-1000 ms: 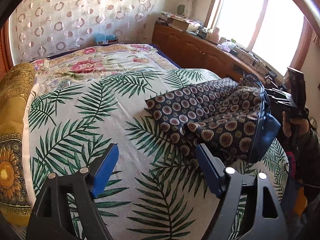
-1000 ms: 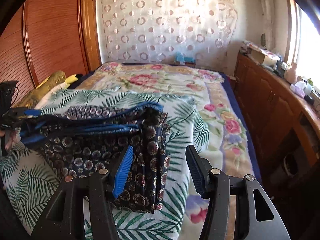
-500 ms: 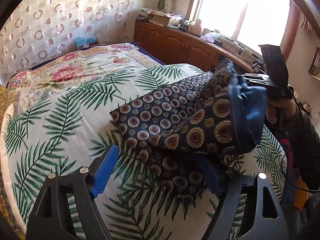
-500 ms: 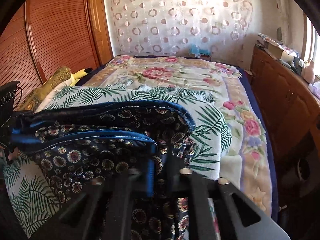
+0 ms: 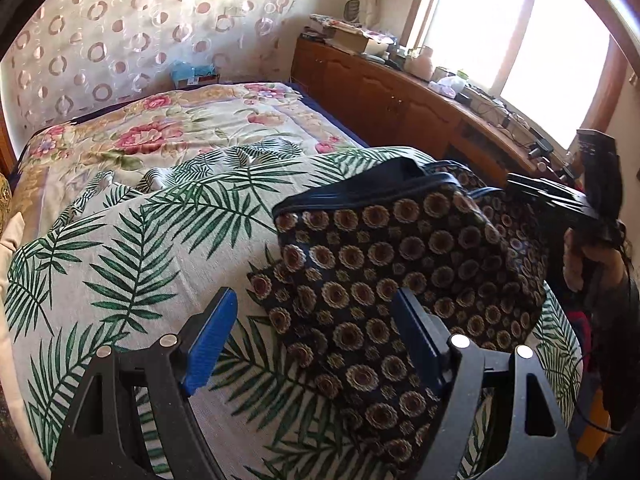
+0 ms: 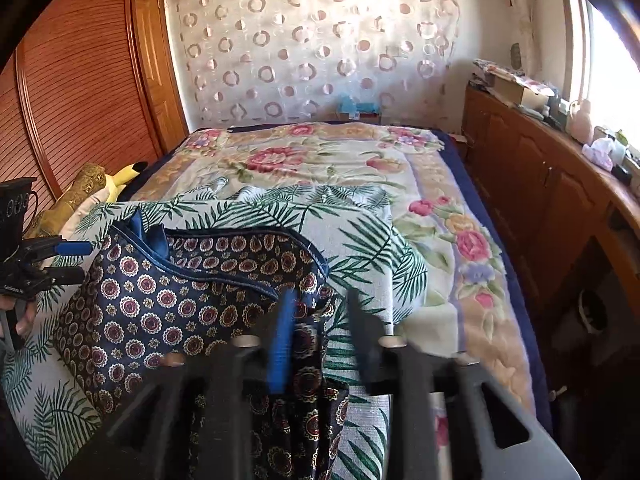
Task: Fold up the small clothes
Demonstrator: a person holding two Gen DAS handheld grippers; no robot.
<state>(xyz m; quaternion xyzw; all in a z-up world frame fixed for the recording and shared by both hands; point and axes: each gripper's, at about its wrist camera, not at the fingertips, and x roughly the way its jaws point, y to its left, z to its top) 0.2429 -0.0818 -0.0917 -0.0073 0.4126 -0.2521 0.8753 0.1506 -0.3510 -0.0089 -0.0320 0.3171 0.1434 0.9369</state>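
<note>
A dark navy garment with round medallion print lies folded over on the palm-leaf sheet of a bed. My left gripper is open, and the garment's near-left part lies between and beyond its blue pads without being pinched. In the right wrist view the garment has a blue-trimmed edge on top. My right gripper is blurred and its jaws are opening. The garment's corner lies below the gap, and the pads are clear of the cloth. A hand holds that gripper at the garment's far right edge.
A floral quilt covers the far half of the bed. A wooden cabinet with clutter on top runs along the window side. On the other side are a slatted wooden door, a yellow plush toy and a golden pillow.
The right gripper shut on the garment's edge, carried it over the rest toward the left gripper, and has now parted its jaws. The left gripper stayed open while its view shifted.
</note>
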